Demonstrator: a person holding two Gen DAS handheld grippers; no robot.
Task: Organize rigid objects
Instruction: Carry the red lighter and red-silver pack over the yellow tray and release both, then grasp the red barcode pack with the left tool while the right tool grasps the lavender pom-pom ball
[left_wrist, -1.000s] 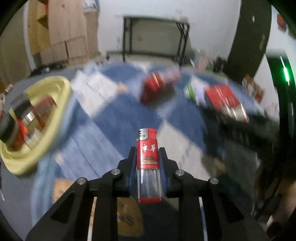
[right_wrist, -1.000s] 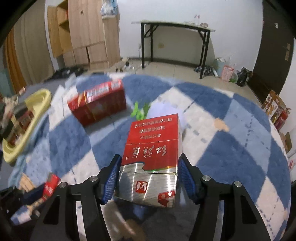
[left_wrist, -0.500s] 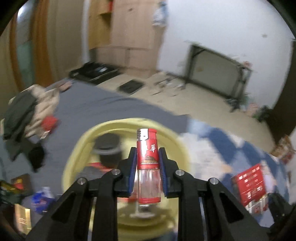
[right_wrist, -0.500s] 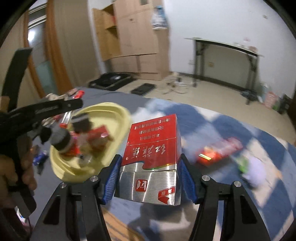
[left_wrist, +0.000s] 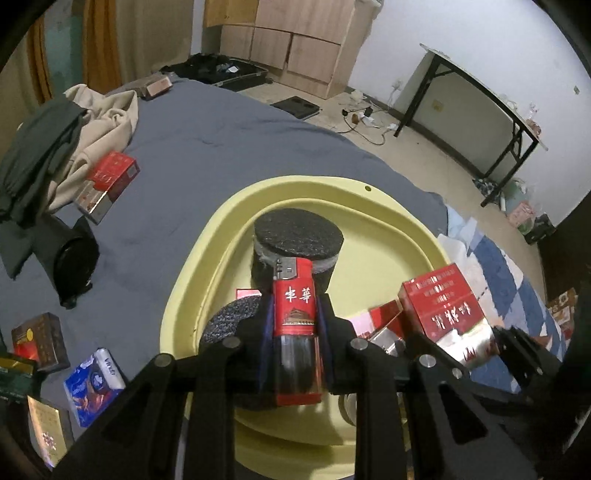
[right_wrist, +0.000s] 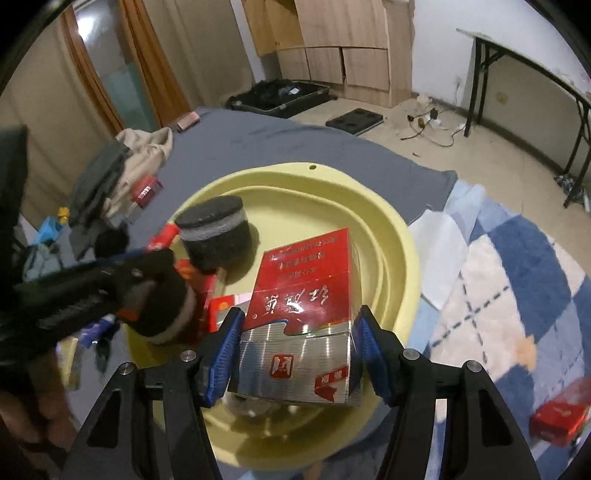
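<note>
Room: bedroom, wooden cabinets at top centre, black-legged table (left_wrist: 480, 99) at upper right, cables on the bare floor.
Bed: grey sheet (left_wrist: 207, 147) across the middle, checked blue blanket (right_wrist: 517, 280) at right; stray packs and clothes at left, apparently not yet sorted.
Basin (left_wrist: 399, 229): yellow, centre frame, serving as the collecting place; already holding a black round tin (left_wrist: 297, 236) and red packs.
Cigarette pack (right_wrist: 303, 306): red and silver, pinched across its sides by the right gripper (right_wrist: 295, 354), held over the basin, likely for dropping in.
Lighter (left_wrist: 295, 314): red, upright, clamped between the left gripper (left_wrist: 295, 343) pads, poised above the basin by the tin, probably for release there too.
</note>
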